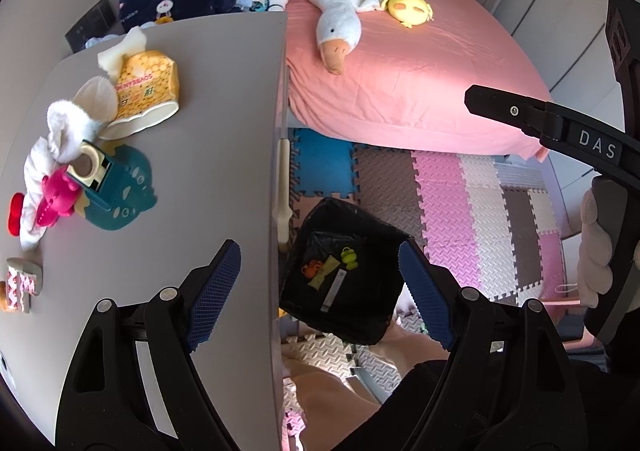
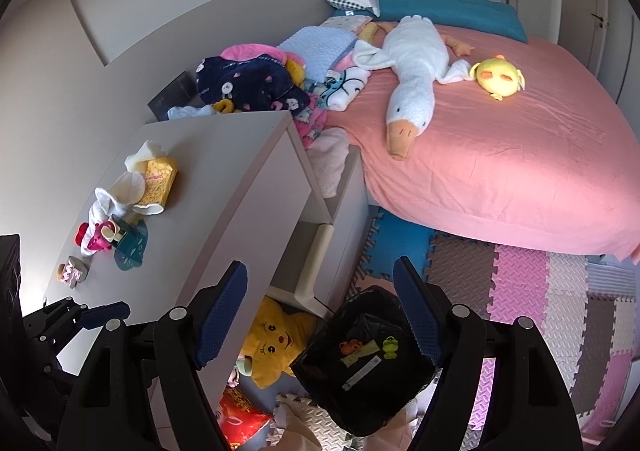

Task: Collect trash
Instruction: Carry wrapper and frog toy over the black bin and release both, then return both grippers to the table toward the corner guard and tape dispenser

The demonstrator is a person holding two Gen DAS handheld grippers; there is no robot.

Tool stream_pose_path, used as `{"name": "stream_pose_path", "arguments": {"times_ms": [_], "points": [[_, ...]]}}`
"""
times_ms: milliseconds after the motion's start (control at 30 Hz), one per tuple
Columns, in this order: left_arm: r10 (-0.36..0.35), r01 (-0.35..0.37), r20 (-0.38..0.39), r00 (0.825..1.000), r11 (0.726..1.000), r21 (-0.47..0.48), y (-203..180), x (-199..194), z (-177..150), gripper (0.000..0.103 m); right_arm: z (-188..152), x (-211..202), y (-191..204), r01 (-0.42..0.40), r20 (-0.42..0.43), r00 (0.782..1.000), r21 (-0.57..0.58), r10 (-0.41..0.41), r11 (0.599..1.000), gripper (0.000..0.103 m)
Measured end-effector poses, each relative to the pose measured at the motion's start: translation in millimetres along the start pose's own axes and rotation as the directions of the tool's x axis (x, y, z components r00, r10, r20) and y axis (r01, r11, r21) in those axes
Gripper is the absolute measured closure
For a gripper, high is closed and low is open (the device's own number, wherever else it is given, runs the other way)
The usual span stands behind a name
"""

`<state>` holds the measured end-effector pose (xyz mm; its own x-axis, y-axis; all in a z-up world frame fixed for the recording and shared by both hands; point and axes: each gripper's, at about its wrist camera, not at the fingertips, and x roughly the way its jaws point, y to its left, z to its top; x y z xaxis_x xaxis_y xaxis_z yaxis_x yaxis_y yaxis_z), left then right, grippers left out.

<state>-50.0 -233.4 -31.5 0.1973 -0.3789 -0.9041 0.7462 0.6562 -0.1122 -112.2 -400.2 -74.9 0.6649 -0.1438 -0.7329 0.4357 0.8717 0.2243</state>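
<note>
Bin, black-lined, on foam mat: orange toy, green frog, wrappers inside. Left gripper and right gripper held wide above, nothing gripped.

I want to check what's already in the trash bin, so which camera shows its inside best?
The right wrist view: the bin sits nearly centred below the open jaws, its whole black-lined opening and the small orange, yellow and green items inside visible. The left wrist view shows the same bin beside the desk edge, its right rim partly behind a fingertip.
</note>
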Motion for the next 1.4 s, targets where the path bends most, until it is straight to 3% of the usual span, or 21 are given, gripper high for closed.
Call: {"name": "stream_pose_path", "arguments": {"times_ms": [367, 667, 1033, 1400], "points": [[0.056, -0.054, 0.014, 0.998, 0.992, -0.117, 41.2, -9.8, -17.0, 0.024, 5.6, 21.2, 43.9, -0.059, -0.043, 0.998, -0.096, 0.055, 0.994, 0.027], [0.120, -0.111, 0.024, 0.992, 0.964, -0.240, 81.5, -24.3, -39.0, 0.024, 9.2, 38.7, 95.3, -0.134, -0.086, 0.989, -0.204, 0.119, 0.970, 0.027], [0.209, -0.184, 0.022, 0.978, 0.901, -0.393, 130.3, -42.0, -68.2, 0.024, 7.8, 59.4, 153.7, -0.234, -0.139, 0.970, -0.322, 0.198, 0.917, 0.027], [0.300, -0.250, 0.006, 0.954, 0.806, -0.537, 188.3, -53.7, -95.0, 0.024, 0.2, 82.7, 202.9, -0.305, -0.181, 0.951, -0.409, 0.252, 0.860, 0.027]]}}
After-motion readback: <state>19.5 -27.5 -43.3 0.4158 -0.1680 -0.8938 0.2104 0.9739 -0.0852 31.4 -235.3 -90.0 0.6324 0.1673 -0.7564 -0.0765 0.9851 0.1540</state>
